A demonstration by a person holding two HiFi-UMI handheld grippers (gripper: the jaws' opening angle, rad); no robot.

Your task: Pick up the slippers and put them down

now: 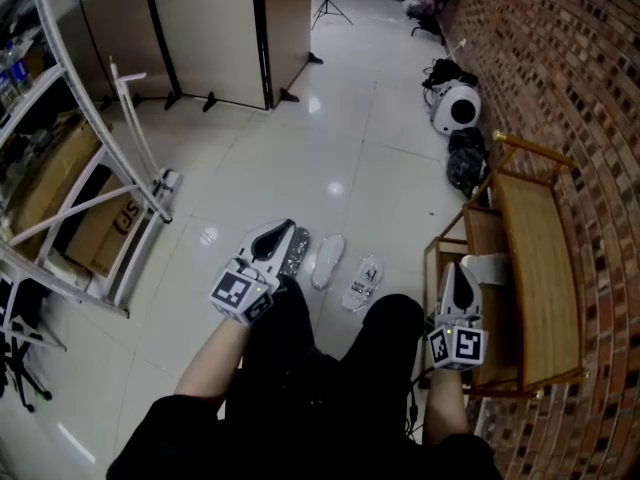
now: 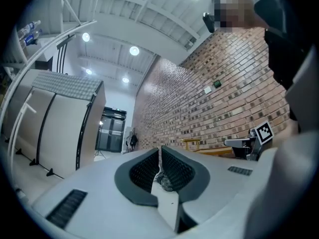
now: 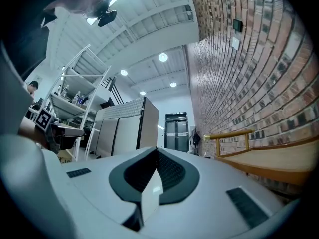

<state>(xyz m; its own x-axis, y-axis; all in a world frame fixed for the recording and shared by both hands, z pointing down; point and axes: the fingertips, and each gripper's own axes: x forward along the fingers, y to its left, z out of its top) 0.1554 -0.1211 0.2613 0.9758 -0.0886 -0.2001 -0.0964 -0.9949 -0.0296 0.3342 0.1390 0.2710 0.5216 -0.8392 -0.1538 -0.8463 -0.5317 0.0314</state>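
Note:
My left gripper point(image 1: 285, 228) is held out over the floor, shut. A bit of mottled grey material point(image 2: 163, 181) is pinched between its pads. In the head view a grey slipper point(image 1: 296, 252) shows right at the jaw tips. To its right on the floor lie a white slipper point(image 1: 328, 260) and a slipper in a clear bag point(image 1: 363, 284). My right gripper point(image 1: 459, 267) is by the wooden bench point(image 1: 540, 258), shut with nothing between its pads point(image 3: 169, 171). A white object point(image 1: 487, 266) rests on the bench's lower shelf just beyond it.
A white metal rack point(image 1: 90, 168) with cardboard boxes point(image 1: 110, 223) stands at the left. Folding partition panels point(image 1: 210, 28) stand at the back. A white helmet-like object point(image 1: 456, 108) and a dark bag point(image 1: 467, 160) lie along the brick wall point(image 1: 590, 88).

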